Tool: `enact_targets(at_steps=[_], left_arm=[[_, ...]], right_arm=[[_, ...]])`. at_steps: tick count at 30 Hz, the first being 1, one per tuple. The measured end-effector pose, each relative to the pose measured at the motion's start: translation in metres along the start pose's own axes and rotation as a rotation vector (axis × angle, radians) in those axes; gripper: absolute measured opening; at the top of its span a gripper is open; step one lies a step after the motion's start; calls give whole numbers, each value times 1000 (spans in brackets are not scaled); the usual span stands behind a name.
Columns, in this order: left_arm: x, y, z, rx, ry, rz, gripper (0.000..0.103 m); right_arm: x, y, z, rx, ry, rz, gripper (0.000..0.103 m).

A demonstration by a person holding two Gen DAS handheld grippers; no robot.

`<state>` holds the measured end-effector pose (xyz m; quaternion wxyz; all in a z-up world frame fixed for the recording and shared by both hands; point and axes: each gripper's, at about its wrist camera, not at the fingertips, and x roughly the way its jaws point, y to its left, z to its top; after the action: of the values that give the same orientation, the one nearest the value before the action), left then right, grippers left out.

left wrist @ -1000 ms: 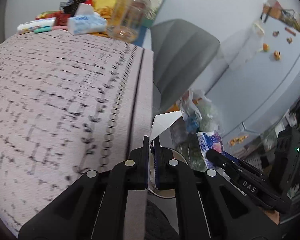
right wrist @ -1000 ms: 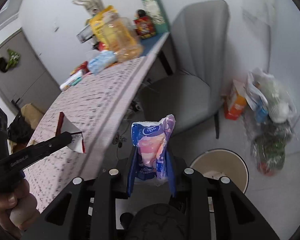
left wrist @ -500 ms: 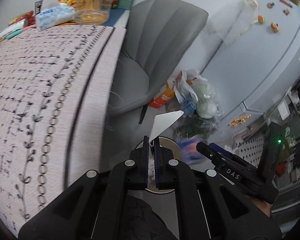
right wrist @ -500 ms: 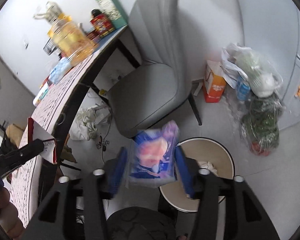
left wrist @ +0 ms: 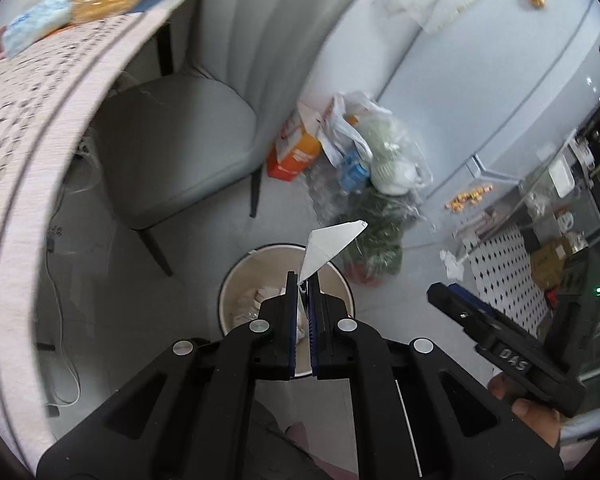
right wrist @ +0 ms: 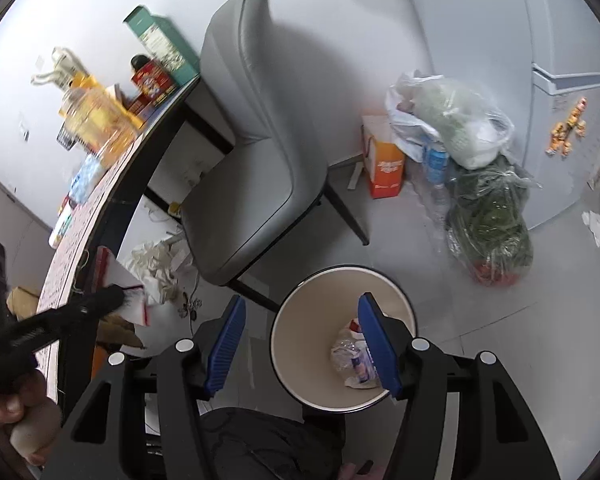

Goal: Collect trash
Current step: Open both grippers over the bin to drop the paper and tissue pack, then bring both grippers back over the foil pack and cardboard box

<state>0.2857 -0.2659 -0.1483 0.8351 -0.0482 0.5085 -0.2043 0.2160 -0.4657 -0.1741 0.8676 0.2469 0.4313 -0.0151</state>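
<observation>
The fingers (left wrist: 290,320) of the left gripper (left wrist: 303,292) are seen pinched together on a white, red-edged piece of card (left wrist: 328,246), whose pointed end sticks up beyond the tips, above the bin's opening. The blue-padded fingers (right wrist: 380,348) of the right gripper (right wrist: 302,340) are spread and opening further, with nothing pressed between them; the bin lies below the gap.

Going from the largest thing down: a pale fridge (left wrist: 480,80) is seen at the far right, dotted with small magnets. A grey padded chair (right wrist: 256,152) is tucked beside the counter (left wrist: 24,128), which is covered in a patterned cloth and carries boxes, a yellow bottle and a tissue pack at its far end. Clear plastic bags (right wrist: 488,224) of greens and other goods are piled on the floor against the fridge, next to an orange carton (right wrist: 384,160).

The round cream bin (right wrist: 296,336) stands on the floor just in front of the chair legs. Inside it, a crumpled wrapper with blue print (right wrist: 352,356) is seen lying on the bottom, partly hidden by the right finger. A person's hand (right wrist: 16,420) is seen wrapped around the left gripper's handle.
</observation>
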Motion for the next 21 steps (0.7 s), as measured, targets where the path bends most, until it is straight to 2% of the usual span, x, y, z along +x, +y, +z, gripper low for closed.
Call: enact_targets(at_steps=[1, 3, 4, 5, 6, 9, 15, 19, 21], left_arm=[[6, -5, 1, 6, 11, -2, 6], [14, -13, 5, 11, 27, -27, 13], [18, -16, 7, 14, 35, -44, 29], [20, -19, 8, 15, 34, -62, 52], [20, -22, 9, 16, 22, -81, 58], [18, -25, 10, 27, 15, -81, 64], [-9, 0, 9, -17, -35, -29, 76], [-41, 21, 9, -45, -100, 8, 87], [-56, 31, 7, -63, -133, 21, 91]], right_arm=[[-3, -3, 1, 5, -6, -2, 59], [-9, -8, 1, 15, -17, -4, 59], [-12, -9, 2, 15, -20, -3, 59], [-15, -9, 2, 14, -25, -3, 59], [-17, -10, 2, 14, -28, -3, 59], [-21, -11, 1, 19, -31, -1, 59], [-22, -1, -3, 3, -21, 18, 61], [-21, 17, -3, -21, -22, 33, 69], [-23, 27, -2, -33, -28, 43, 80]])
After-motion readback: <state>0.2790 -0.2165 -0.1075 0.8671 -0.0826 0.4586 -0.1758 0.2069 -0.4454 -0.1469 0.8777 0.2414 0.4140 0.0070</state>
